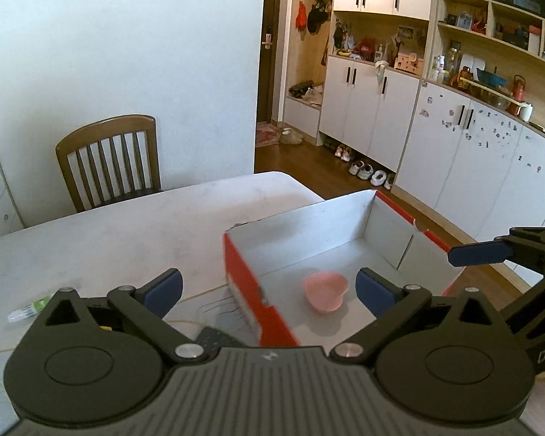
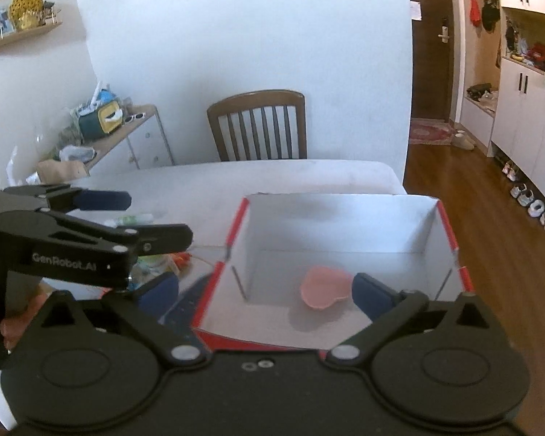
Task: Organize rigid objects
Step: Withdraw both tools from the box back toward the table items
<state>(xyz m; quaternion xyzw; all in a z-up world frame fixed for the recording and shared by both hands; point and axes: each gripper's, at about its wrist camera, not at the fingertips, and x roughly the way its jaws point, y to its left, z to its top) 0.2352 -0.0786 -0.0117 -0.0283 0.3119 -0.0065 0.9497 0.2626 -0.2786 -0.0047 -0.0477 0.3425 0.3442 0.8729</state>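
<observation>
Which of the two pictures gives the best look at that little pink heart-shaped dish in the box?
The left wrist view: the pink dish shows whole. In the right wrist view a gripper finger crowds its right edge.

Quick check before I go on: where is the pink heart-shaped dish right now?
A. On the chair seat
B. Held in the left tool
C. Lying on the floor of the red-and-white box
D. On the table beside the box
C: the pink heart-shaped dish lies on the floor of the red-and-white box, and both wrist views show the tools' fingers spread with nothing between them.
</observation>
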